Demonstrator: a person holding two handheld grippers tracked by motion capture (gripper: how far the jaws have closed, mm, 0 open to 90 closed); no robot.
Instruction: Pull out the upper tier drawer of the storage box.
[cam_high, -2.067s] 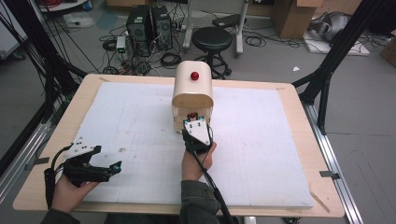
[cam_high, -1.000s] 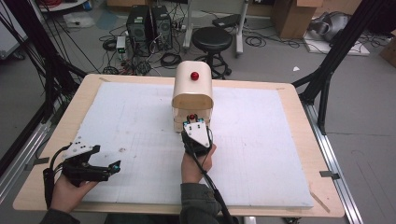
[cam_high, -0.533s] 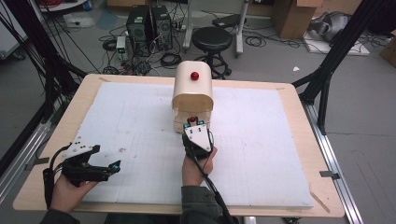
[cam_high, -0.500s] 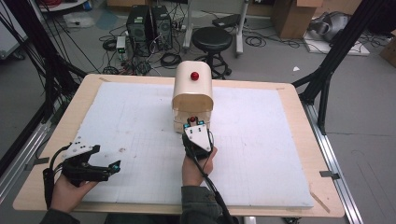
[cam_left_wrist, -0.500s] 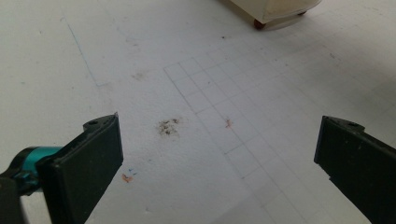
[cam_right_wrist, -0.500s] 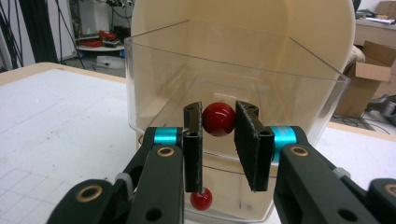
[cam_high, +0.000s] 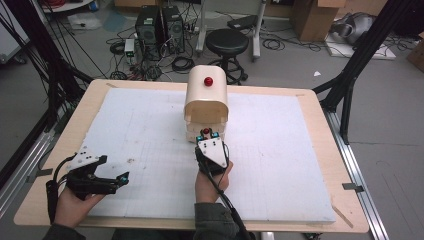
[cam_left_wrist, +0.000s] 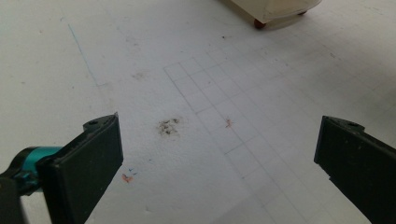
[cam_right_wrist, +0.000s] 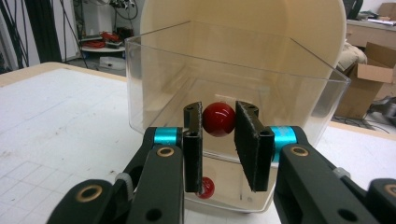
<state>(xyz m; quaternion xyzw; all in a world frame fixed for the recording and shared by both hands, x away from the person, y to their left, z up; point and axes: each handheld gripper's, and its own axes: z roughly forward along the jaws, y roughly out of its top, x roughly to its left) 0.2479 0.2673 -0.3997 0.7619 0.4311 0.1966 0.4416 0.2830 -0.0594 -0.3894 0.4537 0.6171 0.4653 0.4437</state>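
Observation:
A cream box with a rounded top (cam_high: 206, 102) stands at the middle back of the white board, with a red knob (cam_high: 208, 81) on its top. A clear plastic drawer (cam_right_wrist: 159, 79) sticks out of its front. My right gripper (cam_right_wrist: 219, 122) is shut on the drawer's red ball knob (cam_right_wrist: 218, 119), a pad on each side; from above, this right gripper (cam_high: 208, 137) sits at the box's near face. A second small red ball (cam_right_wrist: 206, 187) shows low behind the jaws. My left gripper (cam_high: 114, 170) rests open at the front left, its jaws wide over bare board (cam_left_wrist: 219, 140).
A white gridded foam board (cam_high: 300, 150) covers the wooden table (cam_high: 320, 107). Small dark and red marks (cam_left_wrist: 169, 127) spot the board ahead of the left jaws. The box's corner with a brown foot (cam_left_wrist: 258, 23) lies farther off. Black frame legs, a stool and cables stand beyond the table.
The right gripper has drawn back slightly toward the near edge with the knob, and the drawer has come out a little. The left gripper has stayed put.

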